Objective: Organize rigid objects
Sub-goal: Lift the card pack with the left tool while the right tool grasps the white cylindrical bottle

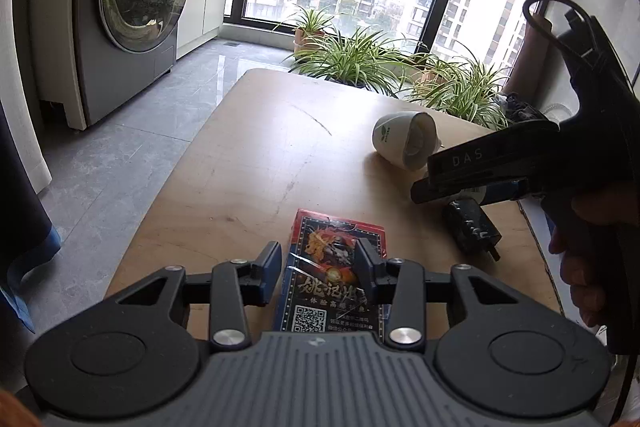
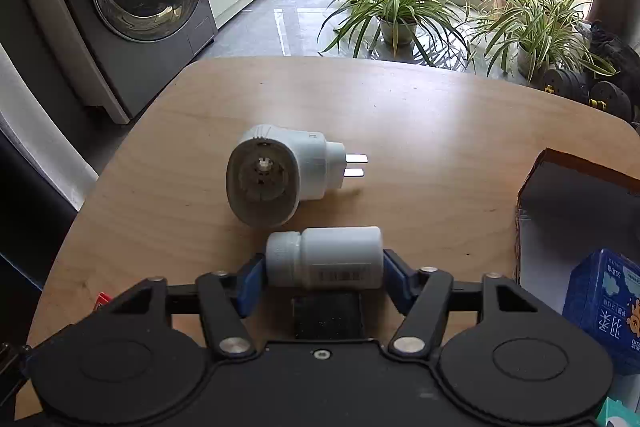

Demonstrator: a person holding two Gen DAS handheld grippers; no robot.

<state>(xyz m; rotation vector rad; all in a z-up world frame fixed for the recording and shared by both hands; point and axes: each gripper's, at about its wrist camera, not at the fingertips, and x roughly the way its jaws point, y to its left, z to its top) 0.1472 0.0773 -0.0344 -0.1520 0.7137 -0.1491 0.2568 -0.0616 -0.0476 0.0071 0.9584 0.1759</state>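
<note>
Early days: my right gripper [image 2: 324, 273] is clamped on the white bottle [image 2: 324, 259] at lower centre, left gripper [image 1: 318, 263] part-open astride the card box [image 1: 334, 267], plug-in device [image 2: 280, 175] loose on the surface [image 2: 440, 131].

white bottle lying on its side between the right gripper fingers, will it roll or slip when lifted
The white bottle looks like smooth, rigid plastic, so it probably won't deform. The right gripper clamps it end to end, cap against one pad, base against the other, so it may pivot. If released on the wooden table, its round body would likely roll.
</note>
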